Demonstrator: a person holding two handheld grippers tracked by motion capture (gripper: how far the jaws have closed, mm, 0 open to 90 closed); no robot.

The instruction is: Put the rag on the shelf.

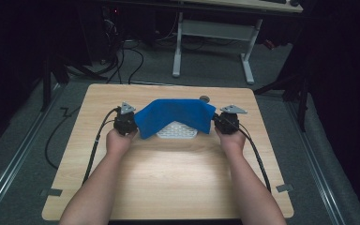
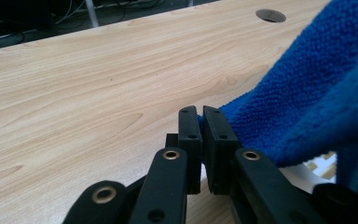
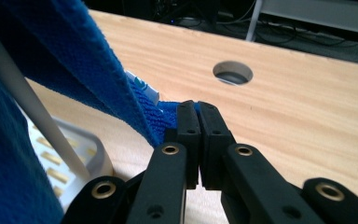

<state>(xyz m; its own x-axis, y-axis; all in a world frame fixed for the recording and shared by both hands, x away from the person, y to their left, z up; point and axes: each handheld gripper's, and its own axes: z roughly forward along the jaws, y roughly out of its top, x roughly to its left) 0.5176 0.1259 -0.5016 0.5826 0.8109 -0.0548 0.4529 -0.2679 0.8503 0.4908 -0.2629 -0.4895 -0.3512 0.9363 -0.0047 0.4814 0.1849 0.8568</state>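
A blue cloth hangs stretched between my two grippers, sagging over a white slotted rack on the wooden table. My left gripper pinches the cloth's left corner. In the left gripper view the jaws stand almost together, with a sliver of blue cloth between them. My right gripper holds the right corner. In the right gripper view its jaws are pressed on the cloth near a white label. The rack lies under the cloth.
A round cable hole sits in the table just behind the cloth, also seen as a hole beyond the right jaws. Cables trail from both grippers toward the table's near corners. A white desk frame stands on the floor beyond the table.
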